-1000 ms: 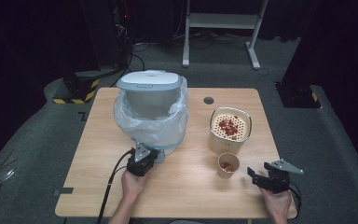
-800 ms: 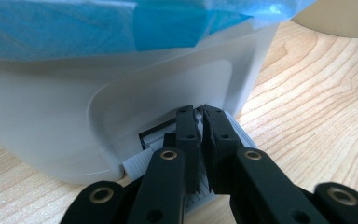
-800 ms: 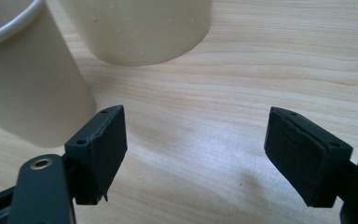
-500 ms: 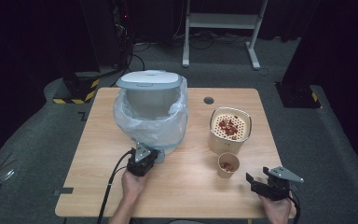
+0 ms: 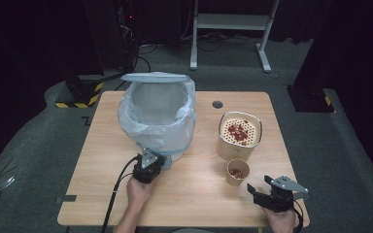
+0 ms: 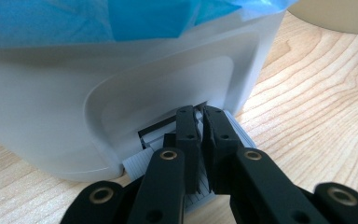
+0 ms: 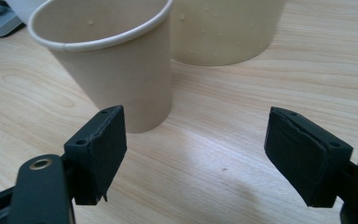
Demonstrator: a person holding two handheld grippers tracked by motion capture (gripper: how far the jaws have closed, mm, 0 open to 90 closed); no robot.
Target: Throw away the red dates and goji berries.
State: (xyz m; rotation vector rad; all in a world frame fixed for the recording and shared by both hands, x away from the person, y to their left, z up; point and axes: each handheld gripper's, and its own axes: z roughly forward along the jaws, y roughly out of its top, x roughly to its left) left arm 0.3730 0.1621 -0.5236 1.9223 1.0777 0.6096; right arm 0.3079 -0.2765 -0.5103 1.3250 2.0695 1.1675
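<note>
Bin lid [image 5: 156,77] now up | L tongs [image 6: 199,122] shut on pedal [image 6: 186,140]

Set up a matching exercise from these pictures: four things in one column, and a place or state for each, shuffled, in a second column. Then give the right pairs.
Things
1. White plastic pedal bin with a clear liner bag
2. Small paper cup
3. Cream container with a perforated top
4. Right gripper

Places or states
A. Jaws wide apart, nothing between them
B. Lid raised
C. Red bits lying on its holed top
D. Stands on the wooden table just in front of the cream container

Pairs: 1-B, 2-D, 3-C, 4-A
</note>
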